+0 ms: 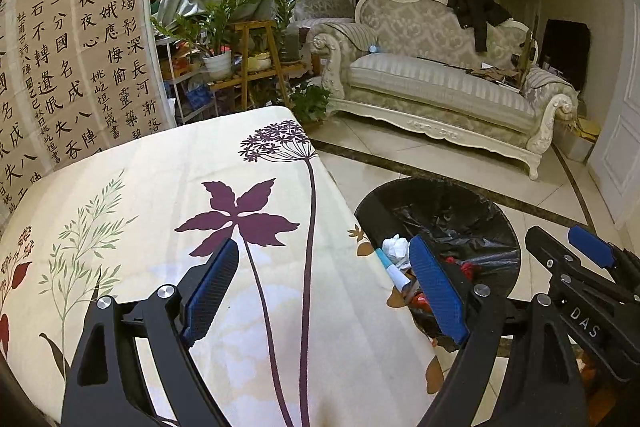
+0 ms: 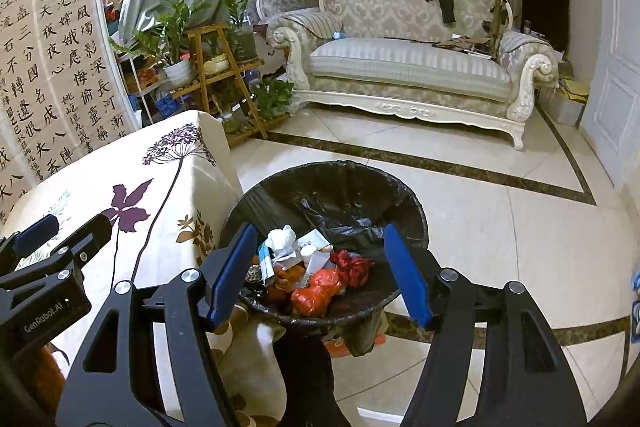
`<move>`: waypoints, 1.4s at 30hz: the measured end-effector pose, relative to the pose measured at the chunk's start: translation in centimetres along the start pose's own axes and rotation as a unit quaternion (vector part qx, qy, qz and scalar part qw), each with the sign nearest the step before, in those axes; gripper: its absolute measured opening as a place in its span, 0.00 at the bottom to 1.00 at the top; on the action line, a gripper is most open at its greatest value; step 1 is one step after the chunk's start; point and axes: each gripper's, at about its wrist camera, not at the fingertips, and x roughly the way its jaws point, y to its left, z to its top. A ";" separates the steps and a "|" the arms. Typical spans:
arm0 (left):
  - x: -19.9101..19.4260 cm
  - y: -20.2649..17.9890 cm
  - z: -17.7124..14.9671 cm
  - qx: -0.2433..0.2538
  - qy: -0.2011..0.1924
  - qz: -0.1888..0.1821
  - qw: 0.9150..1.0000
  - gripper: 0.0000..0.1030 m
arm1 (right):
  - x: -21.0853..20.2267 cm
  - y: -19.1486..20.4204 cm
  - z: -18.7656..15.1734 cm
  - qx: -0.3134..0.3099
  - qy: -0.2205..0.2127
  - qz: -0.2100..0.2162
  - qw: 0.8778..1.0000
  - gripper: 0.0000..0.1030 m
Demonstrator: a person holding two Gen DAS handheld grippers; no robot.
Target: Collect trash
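Note:
A round trash bin (image 2: pixel 360 187) lined with a black bag stands on the floor beside the table; it also shows in the left wrist view (image 1: pixel 440 203). It holds crumpled white paper (image 2: pixel 282 239), red and orange wrappers (image 2: pixel 320 291) and a blue-white tube (image 1: pixel 390 267). My right gripper (image 2: pixel 320 277) is open and empty, held just above the bin. My left gripper (image 1: pixel 326 287) is open and empty over the table's right part, close to the bin. The right gripper shows in the left wrist view (image 1: pixel 576 259).
The table (image 1: pixel 160 187) wears a cream cloth with printed flowers. A cream sofa (image 2: pixel 400 67) stands across the tiled floor (image 2: pixel 500 227). Potted plants on wooden shelves (image 2: pixel 216 67) and a calligraphy scroll (image 1: pixel 80 47) are behind the table.

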 end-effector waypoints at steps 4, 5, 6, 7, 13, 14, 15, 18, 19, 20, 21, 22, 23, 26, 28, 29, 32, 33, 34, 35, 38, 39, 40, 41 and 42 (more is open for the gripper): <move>-0.2 0.1 0.0 0.000 0.000 0.000 1.000 0.82 | -0.1 0.0 -0.1 0.000 -0.001 0.000 1.000 0.63; -0.2 0.1 0.0 0.000 0.000 -0.001 1.000 0.82 | -0.1 0.0 0.0 0.000 -0.001 0.001 1.000 0.63; -0.3 0.1 0.0 0.000 0.000 -0.001 1.000 0.82 | -0.1 0.0 -0.1 0.000 -0.001 0.001 1.000 0.63; -0.3 0.1 0.0 0.000 0.000 -0.001 1.000 0.82 | -0.1 0.1 -0.1 0.000 -0.001 0.000 1.000 0.63; -0.4 0.0 -0.1 -0.001 0.001 -0.002 1.000 0.82 | -0.1 0.1 -0.1 0.001 -0.001 0.000 1.000 0.63; -0.4 0.0 -0.1 -0.001 0.001 -0.001 1.000 0.82 | -0.1 0.1 -0.1 0.000 -0.001 0.000 1.000 0.63; -0.4 0.0 0.0 -0.001 0.001 -0.001 1.000 0.82 | -0.1 0.1 -0.1 0.000 -0.001 0.000 1.000 0.63; -0.4 0.0 -0.1 -0.001 0.001 -0.002 1.000 0.82 | -0.1 0.1 -0.1 0.000 -0.001 0.000 1.000 0.63; -0.4 0.0 -0.1 -0.001 0.001 -0.002 1.000 0.82 | -0.1 0.1 -0.1 0.000 -0.001 0.000 1.000 0.63; -0.4 0.1 -0.1 -0.001 0.001 -0.001 1.000 0.82 | -0.1 0.1 -0.1 0.000 -0.001 0.000 1.000 0.63; -0.4 0.1 0.0 -0.001 0.001 -0.002 1.000 0.82 | -0.1 0.1 -0.1 0.000 -0.001 0.000 1.000 0.63; -0.4 0.1 0.0 -0.001 0.001 -0.002 1.000 0.82 | -0.1 0.1 -0.1 0.000 -0.001 0.001 1.000 0.63; -0.5 0.1 0.0 -0.002 0.001 -0.002 1.000 0.82 | -0.1 0.1 -0.1 0.000 -0.001 0.000 1.000 0.63; -0.5 0.1 0.0 -0.001 0.001 -0.002 1.000 0.82 | -0.1 0.1 -0.1 0.000 -0.001 0.000 1.000 0.63; -0.4 0.1 0.0 -0.001 0.001 -0.002 1.000 0.82 | -0.1 0.1 -0.1 0.000 -0.001 0.000 1.000 0.63; -0.4 0.1 -0.1 -0.001 0.001 -0.002 1.000 0.82 | -0.1 0.1 -0.1 0.000 -0.001 0.000 1.000 0.63; -0.4 0.1 -0.1 -0.001 0.001 -0.002 1.000 0.82 | -0.1 0.1 -0.1 0.000 -0.001 0.000 1.000 0.63; -0.4 0.1 -0.1 -0.001 0.001 -0.002 1.000 0.82 | -0.1 0.2 -0.1 0.000 -0.001 0.000 1.000 0.63; -0.4 0.1 0.0 -0.001 0.001 -0.002 1.000 0.82 | -0.1 0.2 -0.1 0.000 -0.001 0.000 1.000 0.63; -0.4 0.1 -0.1 -0.001 0.001 -0.002 1.000 0.82 | -0.1 0.2 -0.1 0.000 -0.001 0.000 1.000 0.63; -0.4 0.1 -0.1 -0.001 0.001 -0.002 1.000 0.82 | -0.1 0.2 -0.1 0.000 -0.001 0.000 1.000 0.63; -0.5 0.1 0.0 -0.001 0.001 -0.002 1.000 0.82 | -0.1 0.2 -0.1 0.000 -0.001 0.000 1.000 0.63; -0.4 0.1 -0.1 -0.001 0.001 -0.002 1.000 0.82 | -0.1 0.2 -0.1 0.000 -0.001 0.000 1.000 0.63; -0.5 0.1 -0.1 -0.001 0.001 -0.002 1.000 0.82 | -0.1 0.2 -0.1 0.000 -0.001 0.000 1.000 0.63; -0.4 0.1 -0.1 -0.001 0.001 -0.002 1.000 0.82 | -0.1 0.2 -0.1 0.000 -0.001 0.000 1.000 0.63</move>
